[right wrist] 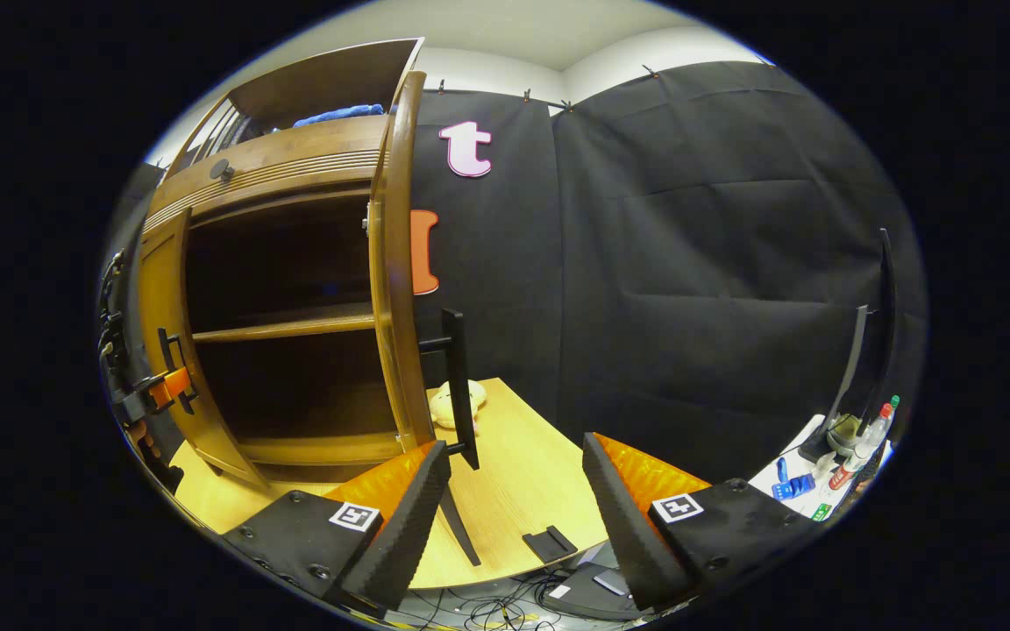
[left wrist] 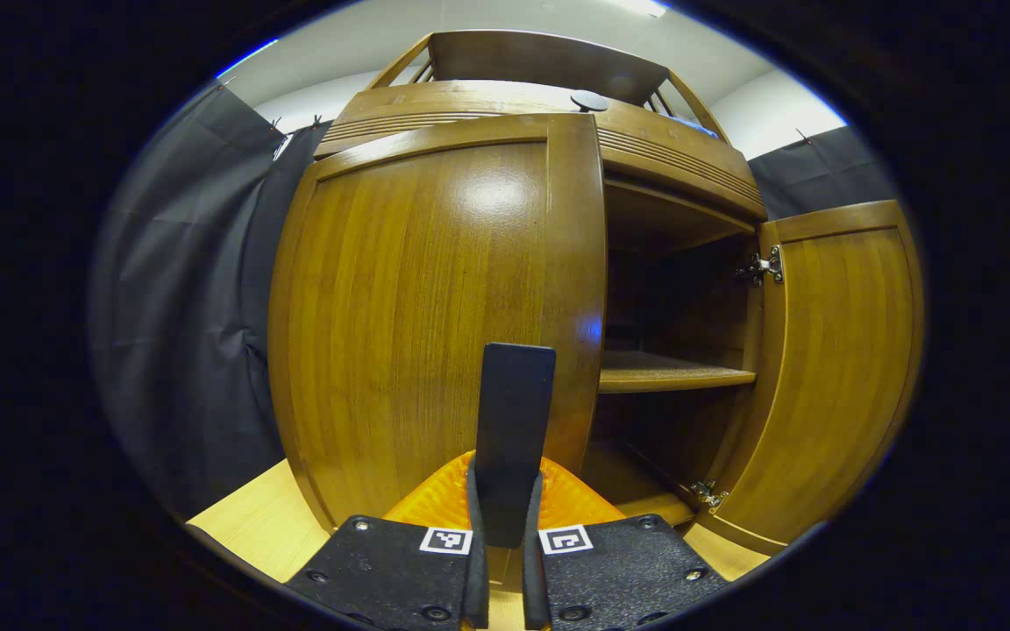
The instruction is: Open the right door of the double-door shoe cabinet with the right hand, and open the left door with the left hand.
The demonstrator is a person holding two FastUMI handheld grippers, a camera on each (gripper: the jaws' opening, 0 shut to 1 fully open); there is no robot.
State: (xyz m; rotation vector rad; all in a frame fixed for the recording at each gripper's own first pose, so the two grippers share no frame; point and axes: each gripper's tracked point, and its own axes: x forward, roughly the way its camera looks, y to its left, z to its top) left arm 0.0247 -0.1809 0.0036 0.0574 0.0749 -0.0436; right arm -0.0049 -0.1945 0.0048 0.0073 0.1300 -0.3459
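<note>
Left tongs (left wrist: 505, 561) clamped on left door's handle (left wrist: 514, 429).

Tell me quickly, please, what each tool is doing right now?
Left tool: closed on the left door handle.
Right tool: open, holding nothing.

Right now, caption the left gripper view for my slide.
Left tongs shut on left door's handle; right door already stands open.

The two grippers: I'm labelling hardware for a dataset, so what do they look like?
Left tool: black textured finger pads, ribbed orange wedges behind, a square black-and-white marker on each. Right tool: the same black foam-faced fingers with orange ribbed backs and square markers.
</note>
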